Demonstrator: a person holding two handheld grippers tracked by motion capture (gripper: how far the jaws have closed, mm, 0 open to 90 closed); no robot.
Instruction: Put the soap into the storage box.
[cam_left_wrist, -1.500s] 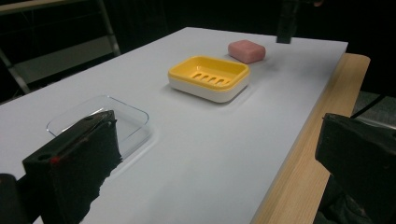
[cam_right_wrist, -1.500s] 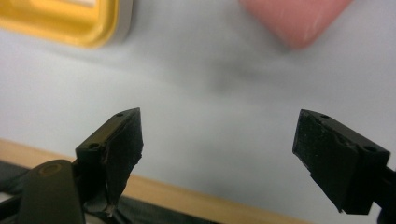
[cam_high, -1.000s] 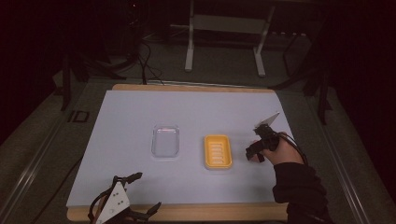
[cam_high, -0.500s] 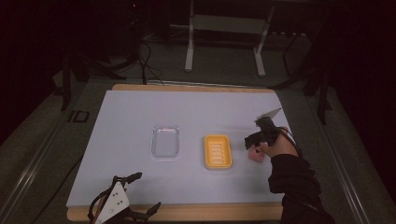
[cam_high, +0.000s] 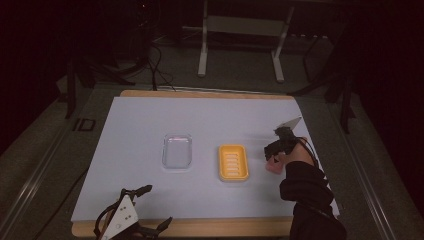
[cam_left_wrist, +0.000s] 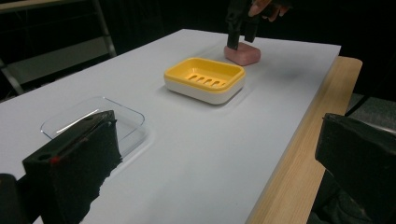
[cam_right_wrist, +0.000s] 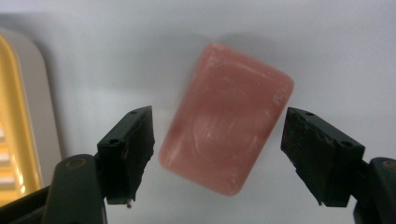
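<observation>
- Pink soap bar (cam_right_wrist: 227, 117) lies flat on the white table (cam_high: 150, 125), just to the right of the yellow soap dish (cam_high: 233, 162) and apart from it.
- Over the soap, the right gripper (cam_right_wrist: 219, 149) points down, jaws spread wide, one on each side of the bar, neither touching it.
- Left of the dish sits a clear plastic tray (cam_high: 177, 151), a small gap between them.
- Well toward the near wooden edge from the dish, the left gripper (cam_left_wrist: 210, 158) rests with jaws parted, gripping nothing.
</observation>
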